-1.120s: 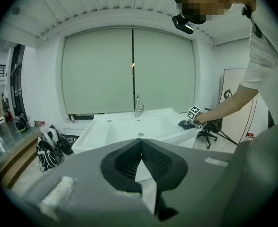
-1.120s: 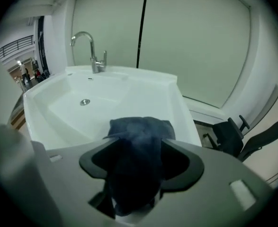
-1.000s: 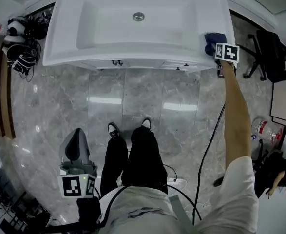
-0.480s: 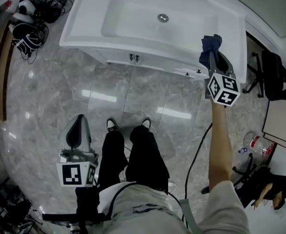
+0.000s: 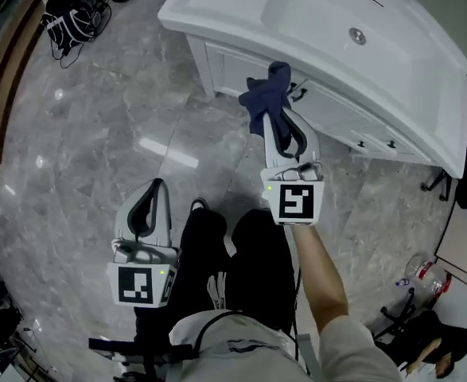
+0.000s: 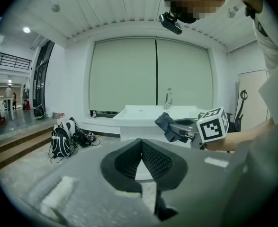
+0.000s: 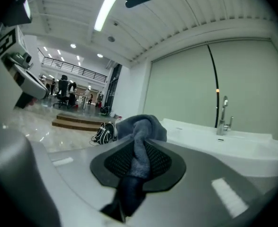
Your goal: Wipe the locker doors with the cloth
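My right gripper point(image 5: 274, 119) is shut on a dark blue cloth point(image 5: 263, 94); its jaws have just been closing, with the cloth pinched between them. It hangs in front of the white cabinet doors point(image 5: 231, 64) under the white sink basin point(image 5: 352, 62), not touching them. In the right gripper view the cloth point(image 7: 139, 126) bunches over the pads and trails down between them. My left gripper point(image 5: 154, 189) is lower left, beside the person's legs, shut on nothing point(image 6: 141, 156). The left gripper view shows the right gripper point(image 6: 177, 126) with the cloth point(image 6: 166, 125) before the vanity point(image 6: 139, 119).
Backpacks and tangled cables point(image 5: 68, 16) lie on the grey marble floor at the upper left, next to a wooden step point(image 5: 6, 70). The person's legs point(image 5: 233, 253) stand below the grippers. A plastic bottle point(image 5: 426, 274) lies at the right.
The right gripper took the cloth off the sink's right corner and swung left and down to the cabinet front. The head view turned. The left gripper shifted a little towards the cabinet.
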Demonstrator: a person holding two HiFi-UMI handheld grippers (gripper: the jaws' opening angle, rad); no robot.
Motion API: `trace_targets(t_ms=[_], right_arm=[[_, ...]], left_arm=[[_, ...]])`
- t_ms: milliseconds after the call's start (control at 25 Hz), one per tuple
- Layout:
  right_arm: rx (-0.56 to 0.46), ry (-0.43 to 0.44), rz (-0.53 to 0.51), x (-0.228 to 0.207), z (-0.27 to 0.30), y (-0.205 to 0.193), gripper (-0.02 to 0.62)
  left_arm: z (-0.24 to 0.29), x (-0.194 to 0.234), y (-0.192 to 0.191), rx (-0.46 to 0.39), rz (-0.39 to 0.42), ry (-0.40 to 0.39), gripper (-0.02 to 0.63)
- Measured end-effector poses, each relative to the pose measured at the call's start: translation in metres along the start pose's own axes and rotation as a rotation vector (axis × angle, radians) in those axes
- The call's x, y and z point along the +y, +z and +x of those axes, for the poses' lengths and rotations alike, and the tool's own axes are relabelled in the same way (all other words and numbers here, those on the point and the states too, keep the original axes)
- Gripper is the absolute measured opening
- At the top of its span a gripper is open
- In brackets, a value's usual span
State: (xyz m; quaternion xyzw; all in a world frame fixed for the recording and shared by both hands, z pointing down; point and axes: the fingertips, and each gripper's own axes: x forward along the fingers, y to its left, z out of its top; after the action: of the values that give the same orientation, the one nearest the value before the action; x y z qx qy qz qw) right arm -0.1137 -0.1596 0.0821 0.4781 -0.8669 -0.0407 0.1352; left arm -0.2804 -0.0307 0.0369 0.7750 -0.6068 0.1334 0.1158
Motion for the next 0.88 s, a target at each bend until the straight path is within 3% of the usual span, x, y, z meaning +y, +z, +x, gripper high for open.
trace_targets(t_ms=[160,320,480,680,880], right_arm=[[-0.044,0.053,-0.135,0.067,0.064,-0.046,0.066],[-0.139,0.041,-0.247,0.1,0.119,-0.084,0.066],[-0.216,-0.024,-0.315,0.1,0.166,-0.115,0.067],[-0.234,-0.121,-0.404,0.09,0.222,-0.129,0.066],[-0.254,-0.176,-0.357,0.067,0.236,-0.133,0.067]], left_arm=[[0.015,0.038,-0.084,-0.052,-0.022,0.04,0.002],[0.044,0.061,-0.162,-0.094,-0.053,0.07,0.002],[0.078,0.071,-0.225,-0.168,-0.061,0.062,0.002],[0.11,0.083,-0.289,-0.245,-0.055,0.059,0.002],[0.117,0.087,-0.321,-0.288,-0.07,0.055,0.002]])
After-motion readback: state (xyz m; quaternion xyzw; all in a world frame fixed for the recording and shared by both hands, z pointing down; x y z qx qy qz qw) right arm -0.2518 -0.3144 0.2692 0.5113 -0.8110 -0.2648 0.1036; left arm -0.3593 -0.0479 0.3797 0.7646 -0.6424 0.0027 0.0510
